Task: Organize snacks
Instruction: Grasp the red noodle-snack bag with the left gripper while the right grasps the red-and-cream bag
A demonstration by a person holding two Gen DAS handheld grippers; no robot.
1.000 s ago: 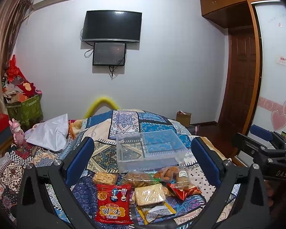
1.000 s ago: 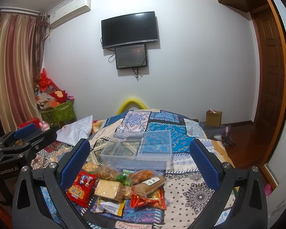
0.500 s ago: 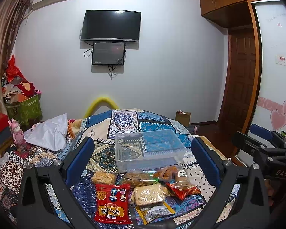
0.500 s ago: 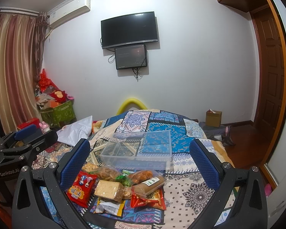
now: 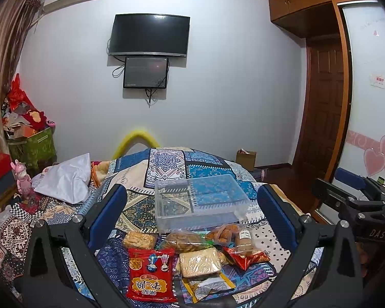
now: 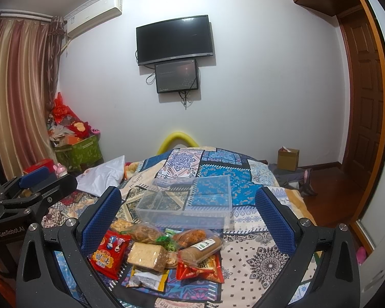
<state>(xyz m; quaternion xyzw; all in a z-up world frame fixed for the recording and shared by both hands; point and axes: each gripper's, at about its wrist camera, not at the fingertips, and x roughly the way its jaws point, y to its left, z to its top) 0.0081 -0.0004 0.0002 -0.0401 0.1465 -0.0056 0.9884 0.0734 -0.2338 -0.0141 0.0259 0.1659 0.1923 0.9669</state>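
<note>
On the bed (image 5: 164,172), an empty clear bin (image 5: 200,200) sits at 12 o'clock of the unsorted snacks (image 5: 189,259), nothing packed yet; left gripper (image 5: 192,214) and right gripper (image 6: 189,213) hover with jaws wide apart, holding nothing.

Wrapped snack packets (image 5: 189,261) (image 6: 156,254) lie heaped just before an empty clear plastic bin (image 5: 200,200) (image 6: 187,205).

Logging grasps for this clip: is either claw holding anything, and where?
Nothing is held: left claw and right claw both open, empty.
</note>
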